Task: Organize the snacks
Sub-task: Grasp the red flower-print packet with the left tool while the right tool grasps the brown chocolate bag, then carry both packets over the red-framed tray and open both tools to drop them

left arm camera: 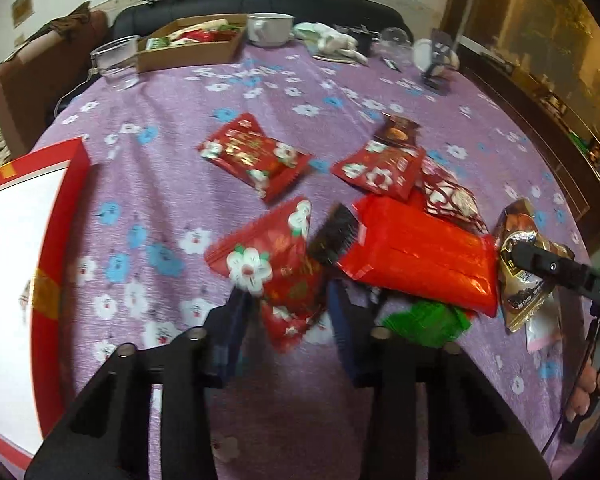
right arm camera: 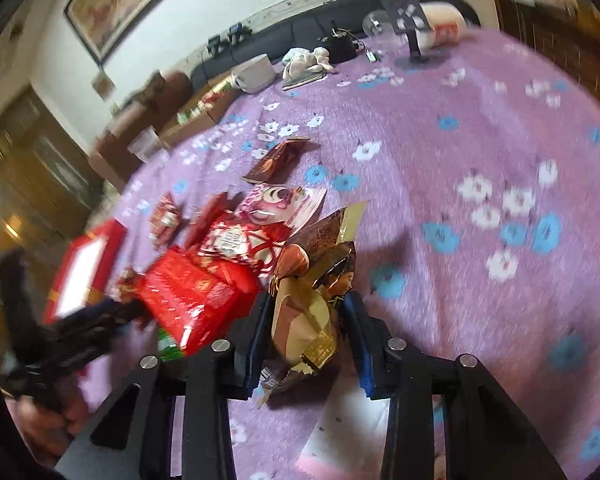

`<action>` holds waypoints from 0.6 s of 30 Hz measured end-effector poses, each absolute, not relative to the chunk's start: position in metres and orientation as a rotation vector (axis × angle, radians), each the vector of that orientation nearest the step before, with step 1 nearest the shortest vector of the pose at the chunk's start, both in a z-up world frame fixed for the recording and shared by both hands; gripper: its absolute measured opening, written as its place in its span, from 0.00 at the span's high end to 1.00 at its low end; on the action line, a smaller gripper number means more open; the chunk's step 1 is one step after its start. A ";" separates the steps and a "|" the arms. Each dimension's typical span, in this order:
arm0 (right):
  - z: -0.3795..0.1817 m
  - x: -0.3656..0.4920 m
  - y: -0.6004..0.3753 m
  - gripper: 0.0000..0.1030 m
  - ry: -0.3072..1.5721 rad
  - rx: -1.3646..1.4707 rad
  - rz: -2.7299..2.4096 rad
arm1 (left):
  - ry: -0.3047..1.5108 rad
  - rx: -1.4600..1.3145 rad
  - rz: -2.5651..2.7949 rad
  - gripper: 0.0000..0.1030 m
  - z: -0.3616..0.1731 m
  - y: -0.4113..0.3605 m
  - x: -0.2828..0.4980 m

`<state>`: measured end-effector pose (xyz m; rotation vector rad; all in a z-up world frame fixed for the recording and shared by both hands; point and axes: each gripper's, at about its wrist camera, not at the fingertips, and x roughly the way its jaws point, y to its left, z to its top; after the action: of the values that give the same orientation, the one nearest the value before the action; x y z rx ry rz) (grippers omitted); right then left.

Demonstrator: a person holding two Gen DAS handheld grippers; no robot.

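My left gripper [left arm camera: 292, 320] is shut on a red snack packet with white flowers [left arm camera: 268, 260], crumpled between its blue pads. My right gripper [right arm camera: 308, 320] is shut on a brown and gold snack packet [right arm camera: 312, 280], which also shows at the right of the left wrist view [left arm camera: 520, 236] under one of the right gripper's fingers [left arm camera: 540, 262]. Between the two lies a large red pack [left arm camera: 420, 256], with a green packet [left arm camera: 428, 320] beneath it. Two more red flowered packets [left arm camera: 256, 156] [left arm camera: 380, 168] lie farther back on the purple flowered cloth [left arm camera: 160, 200].
A red box with a white inside [left arm camera: 20, 240] stands at the left edge of the table. At the far edge are a cardboard box of snacks [left arm camera: 188, 46], a clear plastic cup [left arm camera: 116, 60], a white bowl [left arm camera: 270, 28] and other clutter. A black sofa stands behind.
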<state>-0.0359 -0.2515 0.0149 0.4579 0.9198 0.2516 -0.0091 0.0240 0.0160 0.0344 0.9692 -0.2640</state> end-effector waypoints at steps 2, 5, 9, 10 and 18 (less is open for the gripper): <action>0.013 -0.041 -0.255 0.65 0.919 0.512 0.282 | 0.960 0.027 -0.276 0.68 0.017 0.026 -0.012; 0.015 -0.051 -0.255 0.72 0.889 0.550 0.331 | 0.954 -0.004 -0.294 0.70 0.021 0.036 -0.014; 0.024 -0.061 -0.258 0.78 0.844 0.606 0.398 | 0.913 0.003 -0.305 0.70 0.032 0.044 -0.021; 0.025 -0.062 -0.257 0.78 0.843 0.608 0.402 | 0.904 0.004 -0.308 0.70 0.035 0.046 -0.023; 0.024 -0.074 -0.241 0.78 0.860 0.608 0.429 | 0.819 0.009 -0.361 0.70 0.063 0.070 -0.061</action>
<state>-0.0743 -0.2407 0.0245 0.6080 0.8603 0.4294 -0.0613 0.0701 0.0631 0.0091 0.8188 -0.3615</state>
